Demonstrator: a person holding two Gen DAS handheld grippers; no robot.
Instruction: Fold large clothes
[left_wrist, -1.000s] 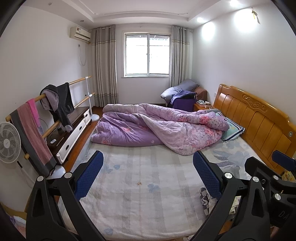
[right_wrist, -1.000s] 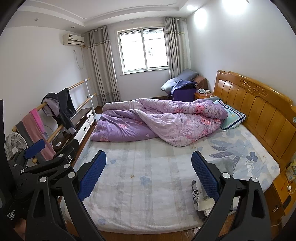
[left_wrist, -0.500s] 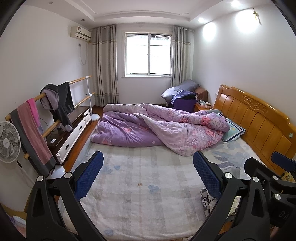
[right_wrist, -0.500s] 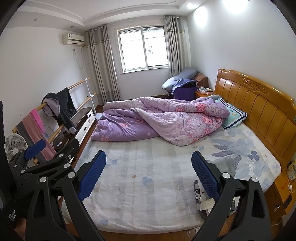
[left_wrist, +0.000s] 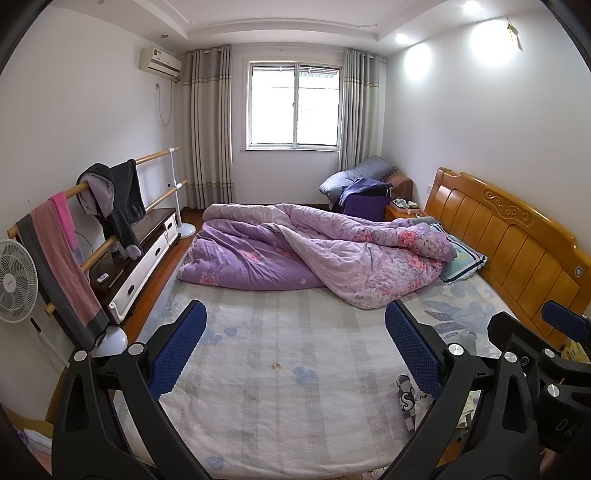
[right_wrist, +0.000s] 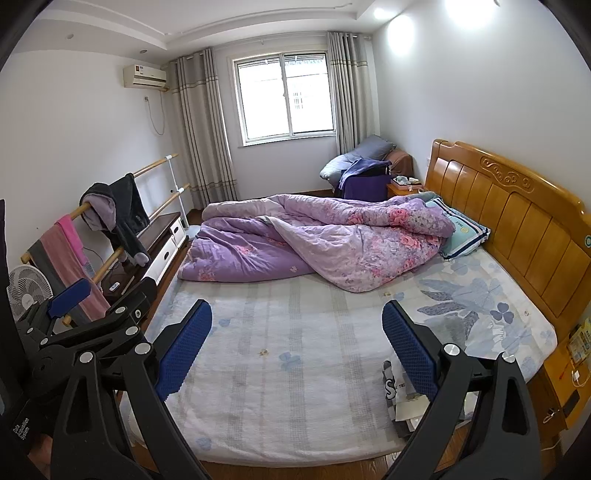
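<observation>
So the only clothing near at hand is a small crumpled garment (left_wrist: 408, 400) with black-and-white print, sitting right at the near edge of the bed (left_wrist: 280, 373), partly hidden behind the right finger in both views. Can't tell what kind of piece it is. More clothes hang off to the left: a dark jacket (left_wrist: 122, 206) and a pink and grey towel (left_wrist: 59, 266) draped over a wooden rail rack (left_wrist: 155, 157), well apart from the bed.

The left hand-held gripper (left_wrist: 293, 352) is spread wide with nothing between its blue pads, hovering over the near part of the mattress. The right hand-held gripper (right_wrist: 295, 350) is the same deal, wide open and empty. Each one shows up at the side of the other's view.

Room-wise, the whole near half of the bed is bare sheet, flat. The far half is taken by a bunched purple quilt (left_wrist: 317, 254), its edge running across the bed. A pillow (right_wrist: 461, 232) sits against the wooden headboard (right_wrist: 509, 218) on the right. On the left, a strip of wood floor separates the bed edge from a low cabinet (left_wrist: 144, 251) and a white fan (left_wrist: 16, 280).
</observation>
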